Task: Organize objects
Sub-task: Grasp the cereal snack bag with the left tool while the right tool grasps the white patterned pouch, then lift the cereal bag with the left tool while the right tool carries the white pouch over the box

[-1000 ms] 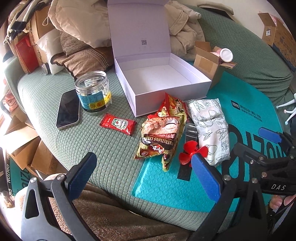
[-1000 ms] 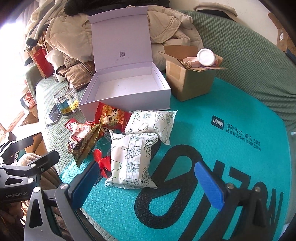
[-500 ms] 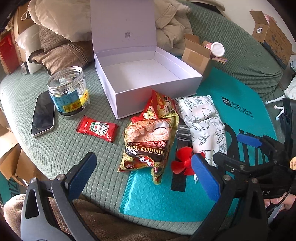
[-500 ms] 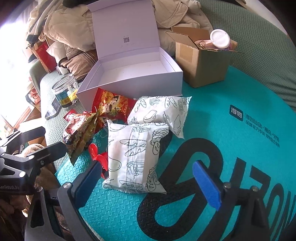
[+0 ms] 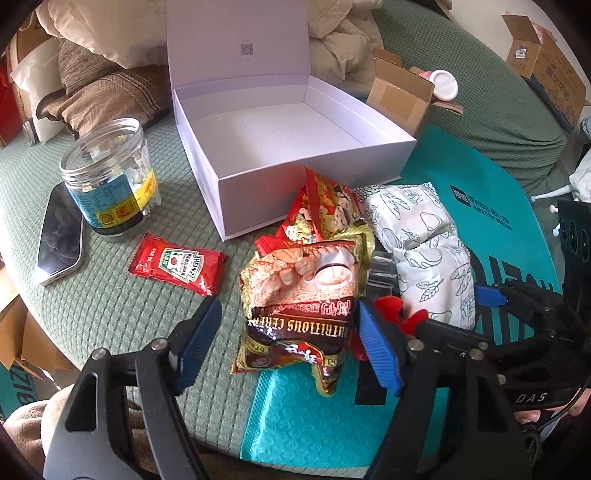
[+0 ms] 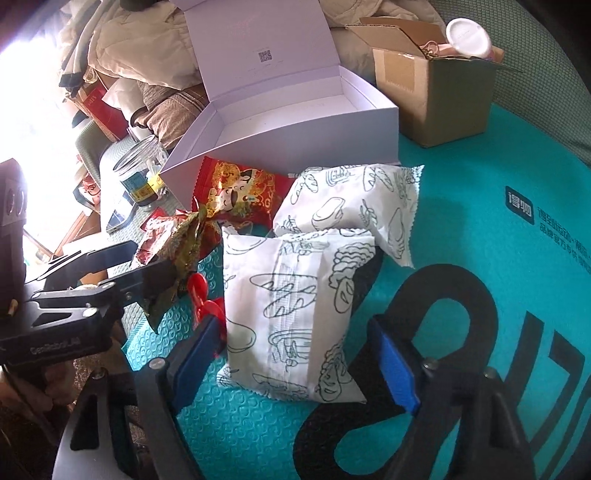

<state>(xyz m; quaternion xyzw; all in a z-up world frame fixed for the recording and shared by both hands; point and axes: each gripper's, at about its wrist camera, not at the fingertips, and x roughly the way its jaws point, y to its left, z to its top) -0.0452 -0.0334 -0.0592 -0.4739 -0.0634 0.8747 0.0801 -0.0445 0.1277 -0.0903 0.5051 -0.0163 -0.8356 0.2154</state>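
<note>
**Materials and surfaces on the sofa**

The open box (image 5: 295,147) is smooth matt white card. The cereal packet (image 5: 303,295) and the ketchup sachet (image 5: 177,266) are glossy, crinkled foil. The two bread packs (image 6: 291,314) look like matt, soft plastic film. The jar (image 5: 110,177) is clear plastic with a shiny label. The sofa cover (image 5: 92,302) is ribbed green cloth; the teal mailer (image 6: 480,206) has an embossed, bubbly surface.

A dark-screened phone (image 5: 59,236) is laid flat on the green ribbed cover (image 5: 103,299), just beside a clear jar. A teal mat (image 6: 498,206) with black lettering is spread over the cover. Beige bedding (image 5: 92,29) and a brown striped cushion (image 5: 107,96) are piled at the back.
</note>
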